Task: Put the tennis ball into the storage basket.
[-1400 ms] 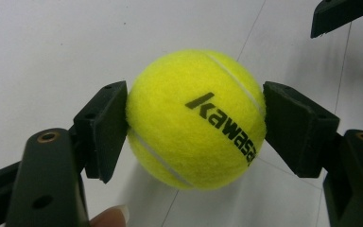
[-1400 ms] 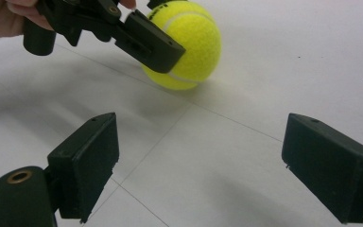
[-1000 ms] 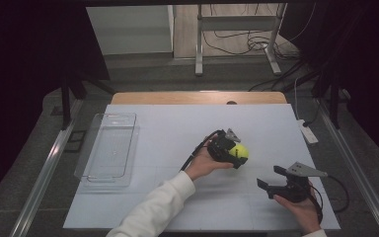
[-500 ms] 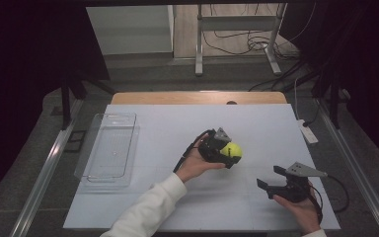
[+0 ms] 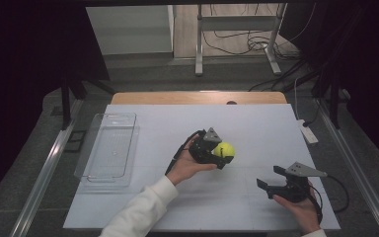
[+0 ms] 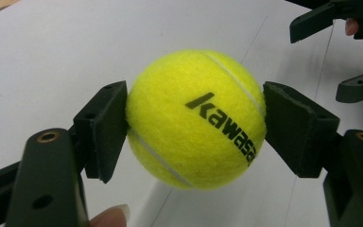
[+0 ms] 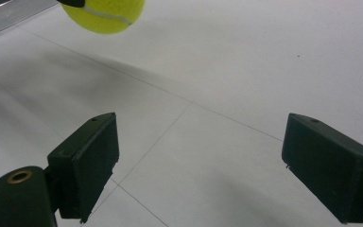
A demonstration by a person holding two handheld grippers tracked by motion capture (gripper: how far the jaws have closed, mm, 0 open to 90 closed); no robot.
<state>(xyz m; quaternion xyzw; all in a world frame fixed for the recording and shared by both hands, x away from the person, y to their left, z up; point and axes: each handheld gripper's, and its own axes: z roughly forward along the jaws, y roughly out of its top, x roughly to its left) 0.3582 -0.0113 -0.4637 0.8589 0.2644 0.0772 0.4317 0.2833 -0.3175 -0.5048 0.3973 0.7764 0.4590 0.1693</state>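
Observation:
A yellow tennis ball (image 5: 224, 149) with black lettering hangs just above the white table (image 5: 256, 118), near its middle. My left gripper (image 5: 221, 154) is shut on it, and both pads press its sides in the left gripper view (image 6: 194, 118), where the ball (image 6: 196, 109) is large and central. My right gripper (image 5: 270, 177) rests at the front right, held by a hand, jaws open and empty. In the right gripper view its pads (image 7: 201, 161) stand wide apart over bare table, with the ball (image 7: 106, 14) at the top left. The right gripper (image 6: 340, 52) also appears beyond the ball in the left gripper view.
A clear plastic tray (image 5: 107, 148) lies on the table's left side. A small white device (image 5: 308, 132) sits at the right edge. Metal rails run along both sides of the table, and cables lie on the floor behind it.
My left gripper has carried the ball a short way to the left, toward the table's middle. The right gripper has stayed where it was.

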